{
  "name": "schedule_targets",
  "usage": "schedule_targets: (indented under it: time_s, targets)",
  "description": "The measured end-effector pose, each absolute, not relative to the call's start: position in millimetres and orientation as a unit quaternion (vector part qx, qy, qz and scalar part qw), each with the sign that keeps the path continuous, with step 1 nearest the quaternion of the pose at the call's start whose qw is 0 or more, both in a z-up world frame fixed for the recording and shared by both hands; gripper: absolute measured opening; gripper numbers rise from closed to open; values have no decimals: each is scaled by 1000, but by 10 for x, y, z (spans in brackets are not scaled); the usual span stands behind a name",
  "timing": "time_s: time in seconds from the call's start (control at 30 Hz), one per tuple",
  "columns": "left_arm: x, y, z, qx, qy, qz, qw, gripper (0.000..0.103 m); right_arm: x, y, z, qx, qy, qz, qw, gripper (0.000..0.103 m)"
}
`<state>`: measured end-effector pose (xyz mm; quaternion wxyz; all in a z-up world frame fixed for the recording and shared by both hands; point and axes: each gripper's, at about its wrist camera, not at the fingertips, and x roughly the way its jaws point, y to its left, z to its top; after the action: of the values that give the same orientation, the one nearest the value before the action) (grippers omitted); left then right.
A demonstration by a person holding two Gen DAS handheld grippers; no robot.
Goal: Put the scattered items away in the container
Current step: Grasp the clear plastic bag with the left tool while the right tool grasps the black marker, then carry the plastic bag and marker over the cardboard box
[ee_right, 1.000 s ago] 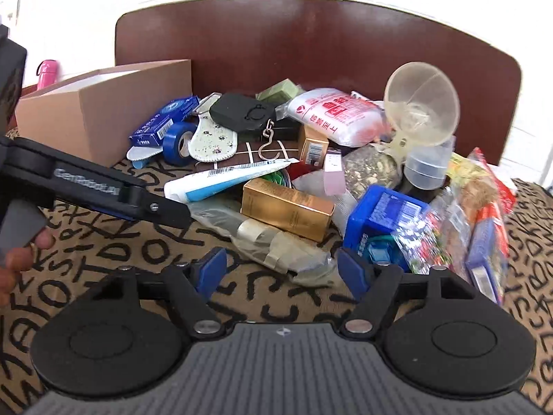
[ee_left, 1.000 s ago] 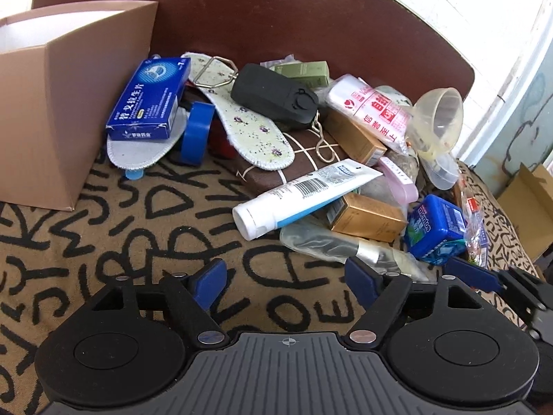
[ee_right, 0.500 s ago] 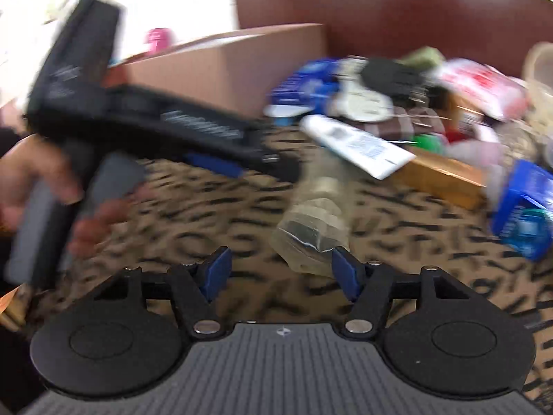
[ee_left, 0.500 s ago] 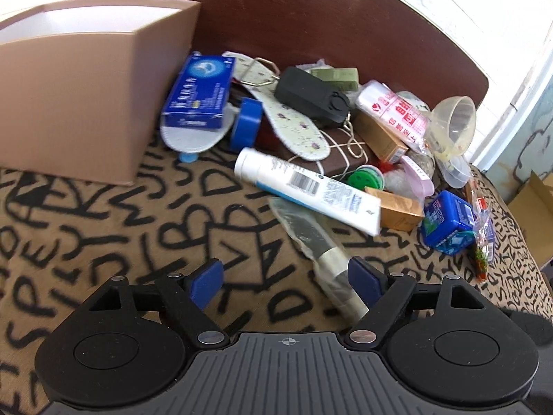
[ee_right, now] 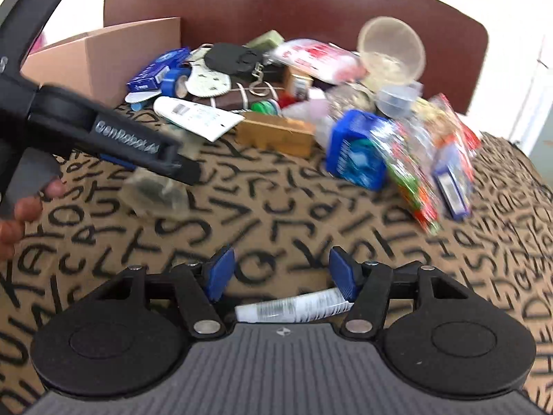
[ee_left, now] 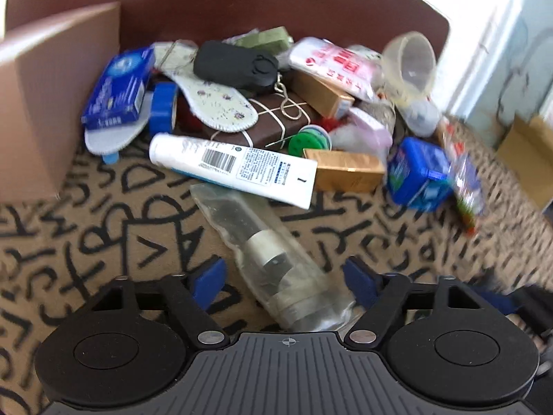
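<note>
Left tool closing, astride clear bagged bottle, pads clear; white tube across bag's far end; right tool closing, empty.

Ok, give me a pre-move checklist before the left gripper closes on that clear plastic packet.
1. Clear plastic packet lies between the left gripper fingers: ok.
2. Pads pressing on the packet: not ok; the jaws are closing, with gaps on both sides.
3. White tube out of the grip: ok, though it overlaps the packet's far end and may shift when the packet lifts.
4. Cardboard box reachable to the left: ok; its inside cannot be seen.
5. Right gripper out of the way: ok; it is to the packet's right. Its jaws are closing; a small white tube shows low between the fingers, grip cannot tell.
</note>
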<state>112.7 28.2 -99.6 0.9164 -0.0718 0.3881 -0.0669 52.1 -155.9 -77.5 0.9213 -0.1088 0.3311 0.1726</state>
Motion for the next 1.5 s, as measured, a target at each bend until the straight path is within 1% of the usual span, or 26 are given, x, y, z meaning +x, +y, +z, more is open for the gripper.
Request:
schedule_targets:
  time_s: [0.1,0.23,0.27,0.37,0.47,0.5,0.53,0.57,0.6,0.63,0.67,0.7,0.77,0.83,0.87,0.9,1.0,1.07,1.13,1.17,1.2,1.23,1.37,1.43,1.47,1.5]
  targets:
    - [1010,466,-992,-83,386,-43,918,78,420,-1748,-748,-88,328,152,928,65]
    - [909,703,-975,-108,384,-6,917,83,277,-1942,-667,-62,302,104,946,66]
    - [928,737,-966,-115,384,-4,916,83,264,-1975,-647,-57,299,93,948,67]
    - [1003,707,-971,-107,387,-10,916,87,263,-2043,-624,-50,310,53,948,76]
    - [1068,613,-1000,-94,388,-34,916,86,325,-2099,-656,-1,334,62,940,76]
    - [1079,584,-1008,-92,388,-45,916,85,357,-2098,-668,14,342,68,937,76]
    - [1084,559,-1014,-88,388,-55,916,75,394,-2078,-685,23,350,75,933,76]
    - [1076,528,-1017,-82,389,-59,916,70,437,-2048,-710,28,356,79,931,75]
    - [1062,506,-1021,-73,389,-61,916,53,473,-2016,-728,32,358,82,930,76]
    - [1046,502,-1025,-71,390,-66,916,52,503,-1974,-737,32,355,84,931,73]
    - [1028,503,-1027,-74,390,-70,915,51,527,-1919,-742,27,352,92,931,62]
    - [1001,513,-1026,-80,391,-72,914,50,558,-1854,-749,18,350,108,930,48]
    - [944,527,-1026,-91,393,-76,912,50,579,-1705,-773,-3,348,142,927,34]
    - [863,538,-1015,-97,397,-83,909,50,557,-1560,-793,-32,343,175,922,25]
    - [815,536,-1006,-98,399,-87,907,50,532,-1499,-797,-44,342,198,917,18]
    - [766,531,-997,-96,402,-90,906,50,506,-1460,-793,-50,344,222,911,17]
    - [680,499,-981,-92,408,-97,903,65,450,-1386,-767,-69,347,253,901,17]
    - [713,462,-984,-87,407,-96,904,69,478,-1363,-747,-71,348,248,901,18]
    - [775,420,-989,-79,408,-96,904,67,540,-1324,-729,-73,352,242,901,18]
    - [793,404,-996,-75,409,-98,904,64,562,-1303,-717,-76,354,240,901,18]
    - [809,396,-1002,-69,411,-98,904,43,582,-1283,-709,-82,356,240,900,20]
    - [821,400,-1003,-67,412,-100,903,34,583,-1265,-711,-88,357,240,898,20]
    - [793,435,-1001,-72,418,-107,899,33,659,-1209,-710,-103,374,240,890,21]
    - [785,417,-1011,-65,417,-112,899,46,701,-1203,-697,-104,384,243,885,22]
    - [784,403,-1015,-62,417,-113,900,47,717,-1197,-693,-107,387,246,882,22]
    - [782,395,-1013,-62,417,-113,900,43,723,-1194,-687,-110,389,250,880,23]
